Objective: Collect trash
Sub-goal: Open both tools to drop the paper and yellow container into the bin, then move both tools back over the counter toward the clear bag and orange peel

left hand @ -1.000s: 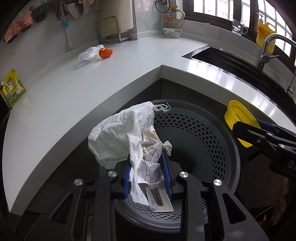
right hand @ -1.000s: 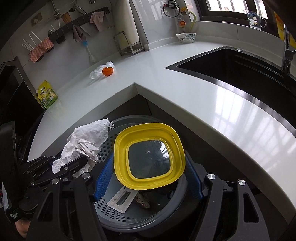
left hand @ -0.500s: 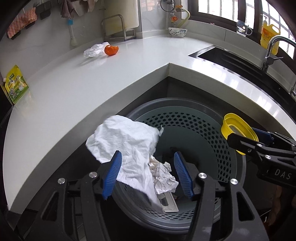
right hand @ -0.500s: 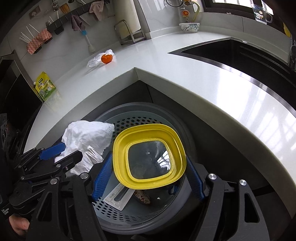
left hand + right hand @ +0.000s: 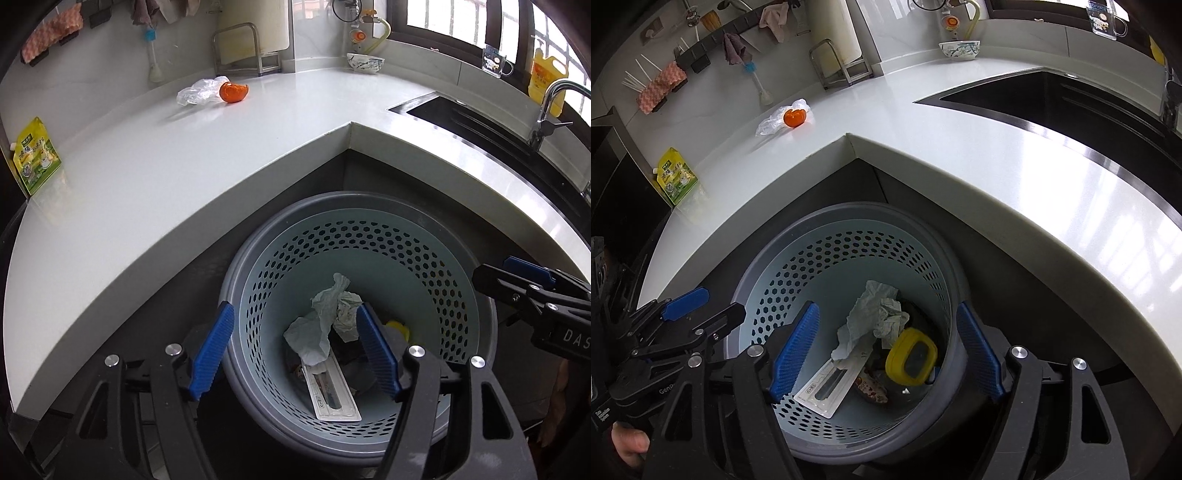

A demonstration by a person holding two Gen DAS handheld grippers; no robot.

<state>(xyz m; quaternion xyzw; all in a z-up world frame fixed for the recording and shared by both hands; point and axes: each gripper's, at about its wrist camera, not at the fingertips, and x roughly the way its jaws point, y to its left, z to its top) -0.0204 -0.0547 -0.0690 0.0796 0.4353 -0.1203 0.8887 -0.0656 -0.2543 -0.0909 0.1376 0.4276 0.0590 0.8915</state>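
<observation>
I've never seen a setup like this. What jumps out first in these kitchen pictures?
Your eye goes first to the round grey bin tucked under the corner of the white counter, with crumpled paper and a yellow lid lying inside. Both grippers, left and right, hang empty above it, their blue-padded jaws opening. Far back on the counter sits an orange peel beside a clear plastic bag.

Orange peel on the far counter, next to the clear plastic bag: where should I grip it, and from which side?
Judging by both views, take the orange peel from above across its domed body, jaws straddling it. Come in from its right, since the clear plastic bag lies against its left side. It looks like a hollow cup, so squeeze lightly.
</observation>
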